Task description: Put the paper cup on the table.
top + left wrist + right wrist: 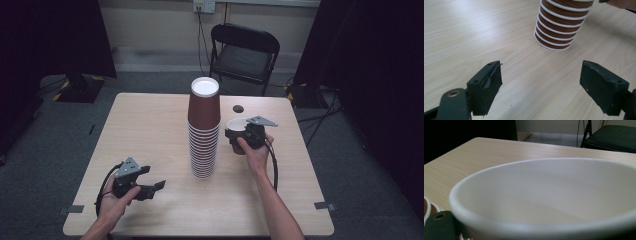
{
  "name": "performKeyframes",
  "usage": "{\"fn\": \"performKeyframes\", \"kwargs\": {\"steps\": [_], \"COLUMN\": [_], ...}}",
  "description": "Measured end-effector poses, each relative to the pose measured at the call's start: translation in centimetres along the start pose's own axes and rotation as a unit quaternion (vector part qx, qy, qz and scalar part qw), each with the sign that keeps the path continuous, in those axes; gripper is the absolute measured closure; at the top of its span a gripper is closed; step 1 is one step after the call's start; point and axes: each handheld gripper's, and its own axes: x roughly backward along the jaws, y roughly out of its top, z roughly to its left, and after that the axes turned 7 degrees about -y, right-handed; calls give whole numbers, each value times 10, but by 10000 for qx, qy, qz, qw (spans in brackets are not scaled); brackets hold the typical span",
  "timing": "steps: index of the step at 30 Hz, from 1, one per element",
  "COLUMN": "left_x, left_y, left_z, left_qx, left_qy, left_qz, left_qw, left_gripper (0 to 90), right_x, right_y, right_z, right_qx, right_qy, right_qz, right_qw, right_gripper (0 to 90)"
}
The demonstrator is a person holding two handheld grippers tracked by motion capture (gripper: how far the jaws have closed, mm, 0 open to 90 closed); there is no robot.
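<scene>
Big wooden table (150,130), tall stack of brown cups (203,131) at its centre. The right gripper (243,134) is clamped on a single cup (236,126) just right of it. Best kept upright and level. Left gripper (150,181): jaws apart, idle.

Overhead view faces the table (150,130); both gripper views sit low, sharing its tabletop.
</scene>
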Motion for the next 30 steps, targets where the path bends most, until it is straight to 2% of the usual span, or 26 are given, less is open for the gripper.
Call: {"fn": "performKeyframes", "kwargs": {"steps": [1, 6, 8, 12, 20, 26, 30], "left_x": [0, -1, -1, 0, -1, -1, -2], "left_y": [0, -1, -1, -1, -1, -1, -1], "left_z": [0, 0, 0, 0, -1, -1, -2], "left_qx": [12, 24, 19, -9, -2, -2, 7], "left_qy": [2, -4, 6, -25, -20, 3, 6], "left_qz": [-9, 14, 20, 1, 4, 11, 8], "left_qw": [10000, 10000, 10000, 10000, 10000, 10000, 10000], "left_gripper": [178, 178, 179, 180, 182, 185, 185], "right_x": [-6, -14, -16, -19, -13, -3, 4], "right_y": [-3, -7, -9, -13, -23, -28, -34], "right_z": [1, 1, 1, 1, -2, -3, -2], "right_qx": [-24, -118, -73, -85, -54, 24, 220], "right_qy": [75, 185, 127, 156, 137, 168, 52], "right_qz": [7, -9, 7, 50, -61, -9, 106], "right_qw": [10000, 9998, 9999, 9998, 9999, 9999, 9997], "right_gripper": [94, 90, 90, 89, 88, 88, 93]}}
